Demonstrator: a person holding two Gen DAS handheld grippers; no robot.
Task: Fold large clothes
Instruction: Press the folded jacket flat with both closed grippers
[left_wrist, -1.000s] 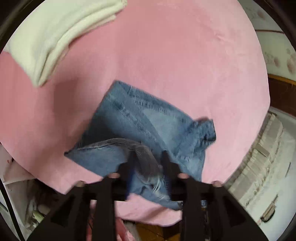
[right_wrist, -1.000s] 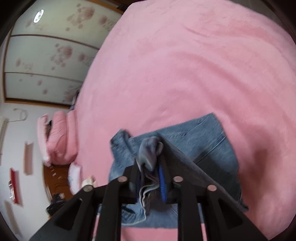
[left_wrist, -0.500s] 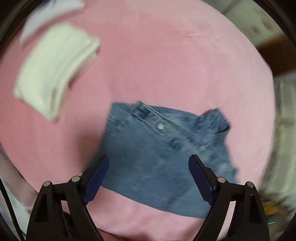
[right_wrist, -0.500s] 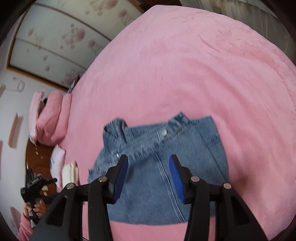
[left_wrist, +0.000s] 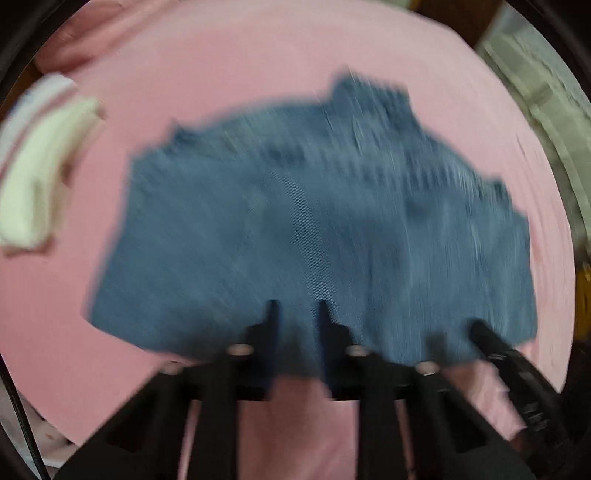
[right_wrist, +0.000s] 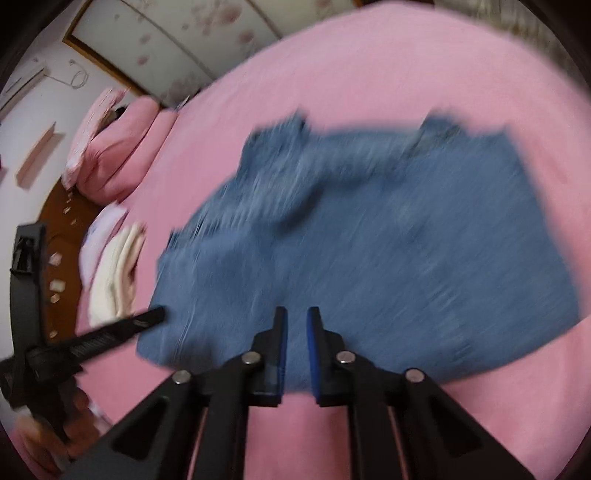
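Motion blur smears both views. The folded denim garment (left_wrist: 306, 236) lies flat on the pink bedspread (left_wrist: 229, 62), its seams and edges unreadable. The left gripper (left_wrist: 295, 310) has just been closing; its jaws look nearly together at the denim's near edge, nothing visibly between them. The right gripper (right_wrist: 296, 317) likewise, narrowly parted. A folded cream cloth (left_wrist: 40, 177) lies beside the denim, half cut off

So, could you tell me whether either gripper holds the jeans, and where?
Cannot be told through the blur. Right gripper is shut, left gripper has just been closing, both at the near edge of the jeans; denim shows in both gaps.
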